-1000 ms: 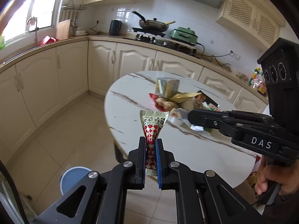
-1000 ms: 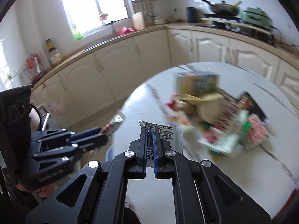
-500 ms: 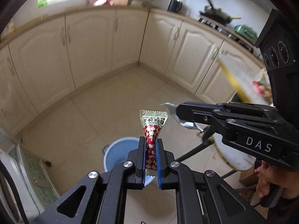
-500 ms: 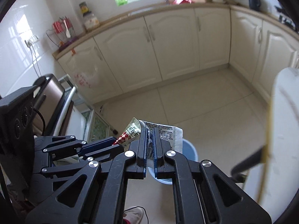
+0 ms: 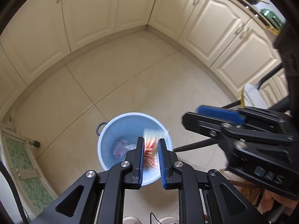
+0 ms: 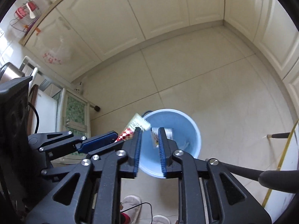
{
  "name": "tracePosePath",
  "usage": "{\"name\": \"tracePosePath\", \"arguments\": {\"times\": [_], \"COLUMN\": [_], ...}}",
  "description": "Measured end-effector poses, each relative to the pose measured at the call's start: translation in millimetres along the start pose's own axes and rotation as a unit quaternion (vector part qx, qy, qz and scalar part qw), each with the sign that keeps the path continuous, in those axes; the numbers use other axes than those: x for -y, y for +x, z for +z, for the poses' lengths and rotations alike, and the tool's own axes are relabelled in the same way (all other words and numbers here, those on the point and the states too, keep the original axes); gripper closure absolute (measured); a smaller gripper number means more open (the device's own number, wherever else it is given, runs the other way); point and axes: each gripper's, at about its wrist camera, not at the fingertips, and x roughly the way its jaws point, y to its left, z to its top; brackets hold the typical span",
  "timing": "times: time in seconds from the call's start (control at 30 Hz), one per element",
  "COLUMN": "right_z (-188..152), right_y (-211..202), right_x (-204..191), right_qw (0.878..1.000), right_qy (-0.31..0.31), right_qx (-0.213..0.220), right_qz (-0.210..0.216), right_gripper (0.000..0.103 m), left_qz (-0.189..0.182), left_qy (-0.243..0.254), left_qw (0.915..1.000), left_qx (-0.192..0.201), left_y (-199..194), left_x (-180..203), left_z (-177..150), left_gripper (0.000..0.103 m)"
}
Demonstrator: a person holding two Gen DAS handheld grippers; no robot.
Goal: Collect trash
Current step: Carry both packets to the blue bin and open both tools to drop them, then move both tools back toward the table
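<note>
Above round blue plastic bin [image 5: 119, 127]: both grippers' jaws parted, crinkly red-checked wrapper [image 5: 151, 145] loose between left's.

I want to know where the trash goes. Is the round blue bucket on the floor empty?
No, the round light-blue plastic bucket already has a crumpled white and red wrapper lying at its bottom.

Crumpled wrapper [image 5: 120, 148] inside bin [image 5: 112, 128] on floor [image 5: 130, 78]
</note>
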Motion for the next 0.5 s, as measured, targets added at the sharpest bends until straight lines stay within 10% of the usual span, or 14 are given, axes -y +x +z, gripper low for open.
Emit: {"name": "tracePosePath", "arguments": {"times": [0.13,0.5], "right_z": [-2.6,-17.7], "right_y": [-6.5,-119.9], "right_x": [2.7,-47.2], "right_qw": [1.0,0.991], "right_qy": [0.005,-0.022], "right_qx": [0.007,0.117], "right_qz": [-0.009,-0.062], "right_gripper": [0.066,0.043], "left_qz": [0.004,0.078], "left_qy": [-0.015,-0.033], "left_qw": [0.9999,0.9855], "left_qx": [0.0,0.147], "left_y": [-0.3,-139.6], "left_x": [-1.5,28.5], "left_z": [6.6,-22.6], "left_gripper": [0.055,0.046]}}
